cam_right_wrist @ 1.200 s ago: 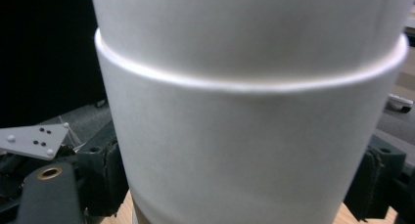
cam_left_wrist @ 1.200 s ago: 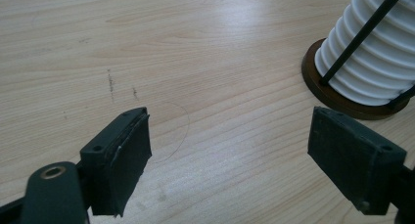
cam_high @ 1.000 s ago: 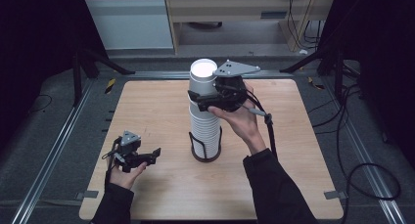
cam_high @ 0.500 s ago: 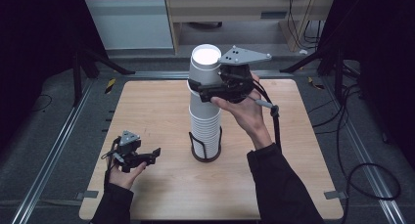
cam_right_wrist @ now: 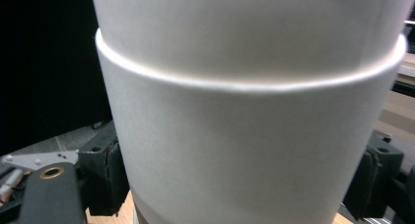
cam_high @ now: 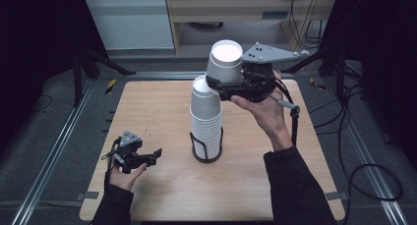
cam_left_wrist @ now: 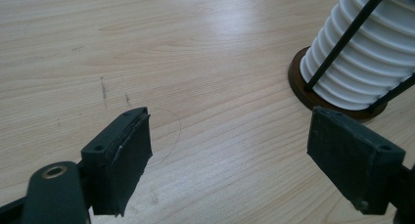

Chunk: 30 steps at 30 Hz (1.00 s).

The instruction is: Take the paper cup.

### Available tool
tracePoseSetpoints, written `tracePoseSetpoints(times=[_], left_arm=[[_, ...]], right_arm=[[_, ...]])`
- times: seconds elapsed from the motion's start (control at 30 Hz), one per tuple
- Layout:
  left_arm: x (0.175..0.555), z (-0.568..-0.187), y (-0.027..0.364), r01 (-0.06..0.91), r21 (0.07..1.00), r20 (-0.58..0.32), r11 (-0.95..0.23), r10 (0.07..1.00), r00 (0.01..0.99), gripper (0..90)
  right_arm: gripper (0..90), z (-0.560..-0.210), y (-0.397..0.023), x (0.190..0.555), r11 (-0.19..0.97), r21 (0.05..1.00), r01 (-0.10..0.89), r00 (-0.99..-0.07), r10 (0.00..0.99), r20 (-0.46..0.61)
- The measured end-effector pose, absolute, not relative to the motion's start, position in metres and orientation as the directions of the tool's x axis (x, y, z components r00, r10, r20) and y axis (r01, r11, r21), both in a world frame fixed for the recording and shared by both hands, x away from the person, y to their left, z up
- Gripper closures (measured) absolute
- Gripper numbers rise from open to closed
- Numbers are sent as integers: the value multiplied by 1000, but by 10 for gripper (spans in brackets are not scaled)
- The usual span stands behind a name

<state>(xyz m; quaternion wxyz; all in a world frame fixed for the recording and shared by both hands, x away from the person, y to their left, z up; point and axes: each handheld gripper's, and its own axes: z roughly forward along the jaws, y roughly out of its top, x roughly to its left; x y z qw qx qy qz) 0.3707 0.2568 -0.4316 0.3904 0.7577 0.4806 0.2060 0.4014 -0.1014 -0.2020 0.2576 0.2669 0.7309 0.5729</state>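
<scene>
A light wooden counter [cam_high: 162,112] stood on a grey carpeted floor [cam_high: 44,136], flanked by metal rails [cam_high: 54,151]. Behind it were a white cabinet [cam_high: 130,23] and a low wooden shelf unit [cam_high: 226,14]. Black cables [cam_high: 364,171] trailed across the dim floor on the right.

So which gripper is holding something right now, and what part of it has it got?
The right gripper clamps a white paper cup by its side wall, low on the body. The left gripper holds nothing; its jaws stand open.

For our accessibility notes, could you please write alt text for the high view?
The right gripper holds a white paper cup, tilted, just above a tall stack of white cups in a black wire holder on a light wooden table. The left gripper rests open near the table's front left.
</scene>
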Motion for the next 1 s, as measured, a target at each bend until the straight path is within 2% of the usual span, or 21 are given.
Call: tracePoseSetpoints(times=[0.5, 1.0], left_arm=[[368, -429, 249, 557, 788, -57, -261, 871, 488, 158], [366, -428, 241, 545, 783, -48, -301, 844, 535, 159]], right_arm=[[165, -224, -162, 386, 230, 963, 138, -677, 732, -77], [165, -288, -189, 381, 256, 939, 229, -684, 729, -32]])
